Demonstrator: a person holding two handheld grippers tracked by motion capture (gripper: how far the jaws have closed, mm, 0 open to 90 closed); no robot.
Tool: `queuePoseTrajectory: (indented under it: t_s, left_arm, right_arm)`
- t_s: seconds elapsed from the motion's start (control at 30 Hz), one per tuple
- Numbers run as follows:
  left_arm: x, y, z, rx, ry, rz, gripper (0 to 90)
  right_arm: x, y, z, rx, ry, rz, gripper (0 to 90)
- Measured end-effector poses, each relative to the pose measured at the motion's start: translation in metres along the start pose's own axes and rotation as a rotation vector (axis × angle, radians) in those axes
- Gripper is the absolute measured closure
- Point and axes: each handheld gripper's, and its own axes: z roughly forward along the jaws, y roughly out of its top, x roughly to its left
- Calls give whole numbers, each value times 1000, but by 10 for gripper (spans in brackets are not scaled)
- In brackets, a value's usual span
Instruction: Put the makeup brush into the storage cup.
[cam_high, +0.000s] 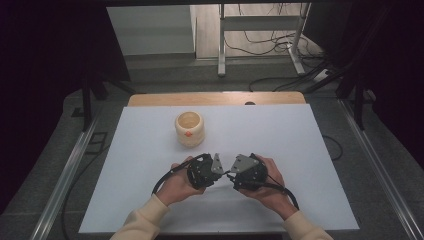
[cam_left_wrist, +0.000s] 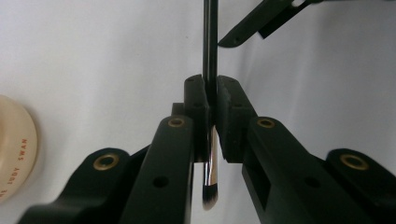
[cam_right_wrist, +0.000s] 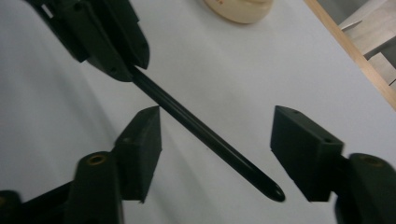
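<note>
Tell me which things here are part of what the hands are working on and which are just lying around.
In the job:
makeup brush, clamped in the left gripper
right gripper, open around the brush handle
cream pot, probably

Lying about:
cables on the floor
metal stand beyond the table

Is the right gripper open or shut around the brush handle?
Open: the right gripper has its jaws spread on both sides of the brush handle, neither touching it.

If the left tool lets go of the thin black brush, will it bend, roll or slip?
The brush looks stiff: its handle runs straight out of the shut left tool without sagging. Its round, glossy handle would probably slip easily and roll on the flat white table. It seems light, being so thin.
</note>
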Motion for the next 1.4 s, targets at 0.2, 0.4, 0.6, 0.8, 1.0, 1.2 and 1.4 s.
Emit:
queuePoseTrajectory:
  t_s: [0.2, 0.4, 0.6, 0.8, 1.0, 1.2, 1.4]
  left_arm:
    - [1, -2, -3, -28, -11, -13, 827]
    - [4, -4, -9, -83, 21, -37, 798]
    - [6, -6, -15, -170, 76, -50, 573]
    - [8, -7, -20, -219, 120, -100, 303]
    - [11, -13, -28, -266, 136, -178, 191]
    - [14, -23, -37, -295, 102, -213, 173]
    - [18, -35, -39, -316, 80, -276, 164]
  right_arm:
    - [4, -1, 1, 9, -9, -62, 561]
    - [6, -3, 2, 17, 24, -85, 701]
    - [6, -5, 1, -10, 58, -93, 822]
    - [2, -7, 0, -32, 61, -68, 835]
    - [-1, -9, -2, -39, 55, -49, 836]
    - [-3, -11, -3, -51, 58, -19, 836]
    - [-6, -14, -4, -58, 56, 2, 836]
